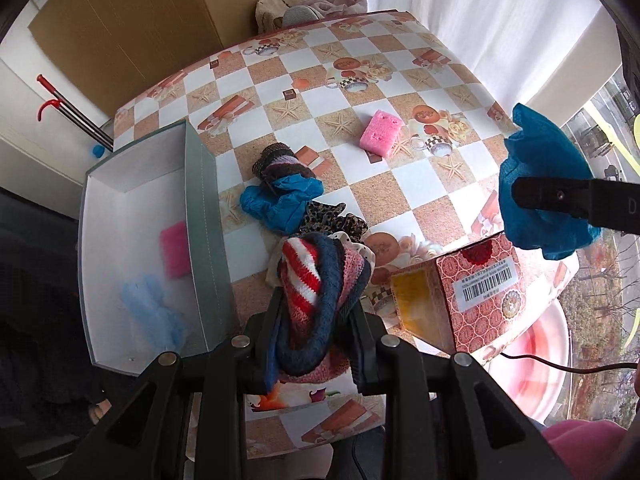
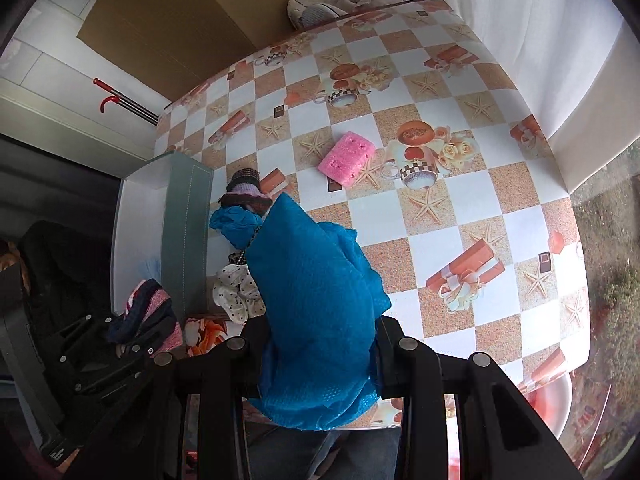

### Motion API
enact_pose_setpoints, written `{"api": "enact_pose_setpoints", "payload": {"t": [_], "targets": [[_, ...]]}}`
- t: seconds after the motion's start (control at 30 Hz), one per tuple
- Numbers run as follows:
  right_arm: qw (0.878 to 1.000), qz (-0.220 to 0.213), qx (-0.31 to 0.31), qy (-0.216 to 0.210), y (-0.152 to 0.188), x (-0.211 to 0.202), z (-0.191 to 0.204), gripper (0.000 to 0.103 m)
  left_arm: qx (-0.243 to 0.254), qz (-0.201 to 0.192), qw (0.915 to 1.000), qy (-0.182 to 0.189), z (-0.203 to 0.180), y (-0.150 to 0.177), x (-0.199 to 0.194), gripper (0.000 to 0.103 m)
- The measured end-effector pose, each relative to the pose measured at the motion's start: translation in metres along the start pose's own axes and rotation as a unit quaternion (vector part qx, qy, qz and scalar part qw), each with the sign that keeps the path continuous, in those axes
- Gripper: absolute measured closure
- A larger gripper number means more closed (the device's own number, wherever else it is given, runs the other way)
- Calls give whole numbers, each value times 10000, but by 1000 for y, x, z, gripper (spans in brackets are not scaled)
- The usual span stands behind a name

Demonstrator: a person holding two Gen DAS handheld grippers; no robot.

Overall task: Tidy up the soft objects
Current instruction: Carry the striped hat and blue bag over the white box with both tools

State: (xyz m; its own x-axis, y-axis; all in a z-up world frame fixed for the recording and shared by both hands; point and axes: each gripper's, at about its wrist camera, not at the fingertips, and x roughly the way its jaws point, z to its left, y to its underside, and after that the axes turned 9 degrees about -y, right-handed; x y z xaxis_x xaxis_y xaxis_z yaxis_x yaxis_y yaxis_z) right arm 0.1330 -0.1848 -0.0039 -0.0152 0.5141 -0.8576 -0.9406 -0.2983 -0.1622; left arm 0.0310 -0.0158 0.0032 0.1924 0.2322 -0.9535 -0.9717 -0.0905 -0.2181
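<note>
- A table point(image 1: 360, 92) covered in a checked cloth of orange and white squares, printed with starfish, cups and gift boxes, stands by a white curtain point(image 1: 480, 20); a brown cardboard sheet point(image 1: 120, 20) leans behind it.
- The left gripper point(image 1: 316, 320) is clamped on a bundle of knitted cloth point(image 1: 312, 292), striped red and white with dark blue and pink bands, which bulges up between its fingers above the table's near edge.
- The right gripper point(image 2: 320, 344) is clamped on a blue mesh cloth point(image 2: 316, 300), which fills the space between its fingers and hangs below them; in the left wrist view the same cloth hangs off to the right, clear of the table.
- Just beyond the knitted bundle lies a heap of loose pieces: a leopard-print scrunchie point(image 1: 332, 220), a crumpled blue glove point(image 1: 280, 200) and a striped brown and lilac knit piece point(image 1: 280, 160).
- A white polka-dot cloth point(image 2: 236, 296) lies at the near end of that heap.
- A grey open box point(image 1: 204, 208) with white inside stands at the left of the table, just beside the heap; it holds a pink sponge point(image 1: 174, 252) and a pale blue glove point(image 1: 152, 312).
- Another pink sponge point(image 1: 380, 134) lies alone mid-table, well apart from the heap.
- A red patterned carton point(image 1: 480, 292) with a barcode label sits at the near right edge.
</note>
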Motion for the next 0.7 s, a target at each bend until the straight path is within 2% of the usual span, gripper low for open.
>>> {"api": "enact_pose_setpoints", "payload": {"t": [0.27, 0.7], "targets": [[9994, 110, -333, 19, 12, 8, 36, 66, -167, -187, 9997, -2, 16, 10, -10, 73], [9976, 187, -649, 149, 20, 13, 64, 66, -494, -322, 9983, -20, 38, 21, -17, 73]]}}
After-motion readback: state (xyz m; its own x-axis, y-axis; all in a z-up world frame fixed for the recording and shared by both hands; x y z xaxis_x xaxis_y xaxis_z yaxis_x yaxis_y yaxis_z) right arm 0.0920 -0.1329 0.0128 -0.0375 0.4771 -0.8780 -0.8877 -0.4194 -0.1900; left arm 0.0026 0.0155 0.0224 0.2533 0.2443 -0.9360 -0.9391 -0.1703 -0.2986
